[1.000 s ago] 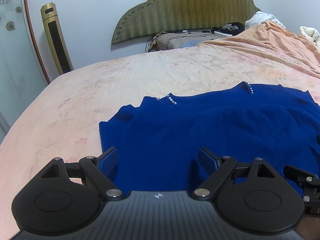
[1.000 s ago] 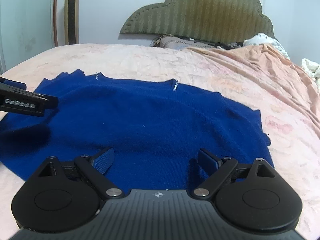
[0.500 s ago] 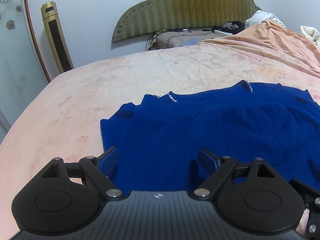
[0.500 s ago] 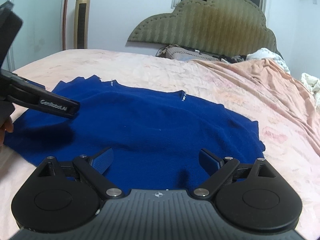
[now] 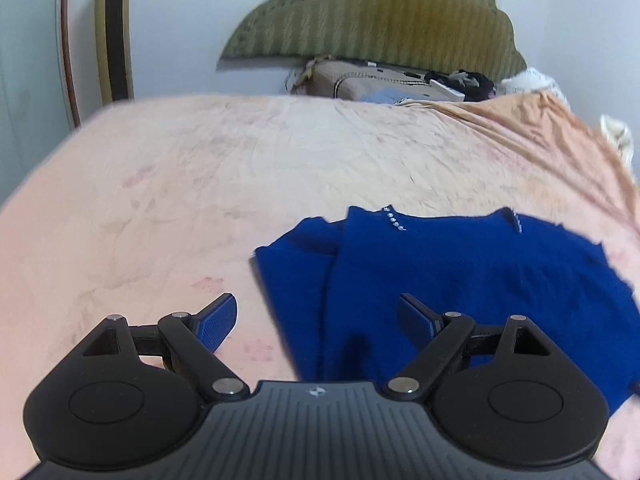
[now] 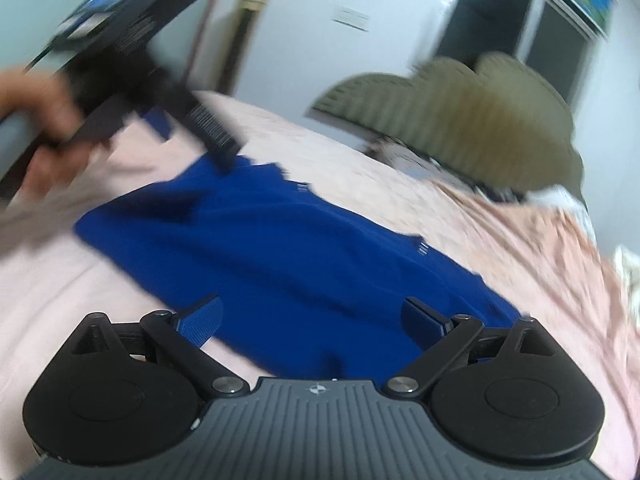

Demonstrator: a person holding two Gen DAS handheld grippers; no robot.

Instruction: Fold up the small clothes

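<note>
A dark blue sweater (image 5: 460,272) with small rhinestones at the neckline lies spread on the pink bedsheet; it also shows in the blurred right wrist view (image 6: 280,256). My left gripper (image 5: 316,316) is open and empty, held above the sweater's left edge. My right gripper (image 6: 312,316) is open and empty above the sweater's near hem. In the right wrist view the left gripper (image 6: 168,120) and the hand holding it appear raised at the upper left, over the sweater's far corner.
The bed (image 5: 200,184) has a green padded headboard (image 5: 384,12) and a pillow (image 5: 360,80) at its far end. A rumpled orange blanket (image 5: 540,128) lies at the right. A gold tower fan (image 5: 112,32) stands by the left wall.
Both grippers have lifted and swung; the left view has shifted left so the sweater sits to its right. The right view has tilted and blurred, with the left gripper now high at its upper left.
</note>
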